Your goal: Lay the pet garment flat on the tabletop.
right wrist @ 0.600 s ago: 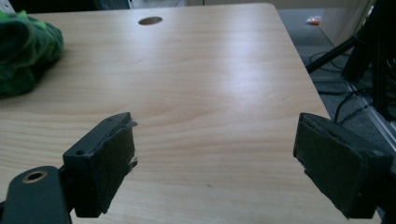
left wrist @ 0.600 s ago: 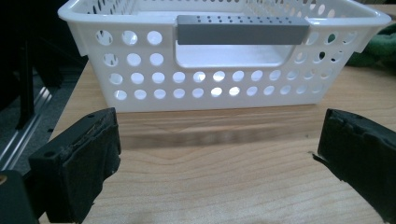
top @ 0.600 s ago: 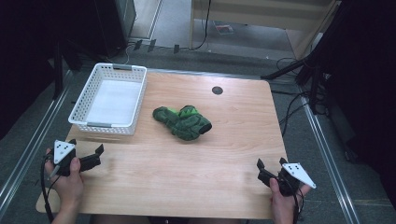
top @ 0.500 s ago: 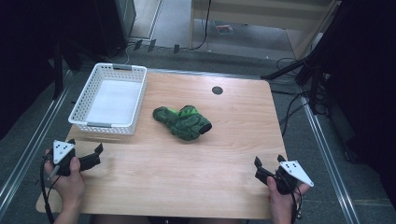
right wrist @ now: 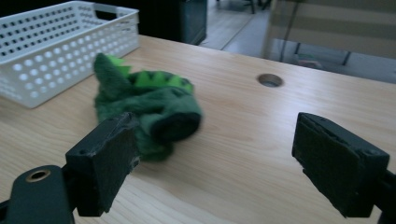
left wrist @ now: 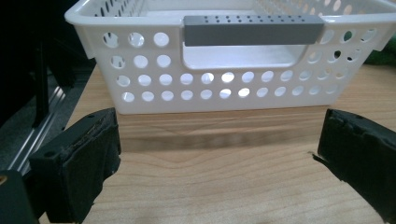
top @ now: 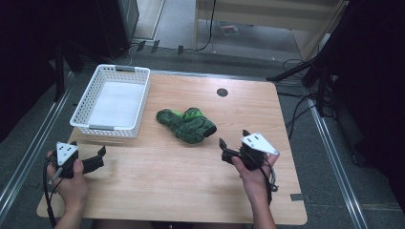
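A green plush toy [top: 186,125] with lighter green spikes lies in the middle of the wooden table [top: 167,186]. My right gripper [top: 233,139] is open just to the right of it and nearer the front edge, held in a hand, with nothing between its jaws. In the right gripper view the toy [right wrist: 149,102] lies ahead and to the left, beyond the open gripper [right wrist: 215,158]. My left gripper [top: 99,158] is open near the front left edge, empty. It faces the near wall of a white perforated basket [left wrist: 140,105], seen past the open gripper [left wrist: 217,158].
The white basket [top: 109,129] stands at the back left of the table and holds nothing; its near wall has a grey handle [left wrist: 254,30]. A round cable hole [top: 222,92] sits near the table's far edge. Cables and dark stands surround the table.
My right gripper has moved from the front right corner to the left and away from the person, ending close beside the toy. The left gripper has hardly moved.
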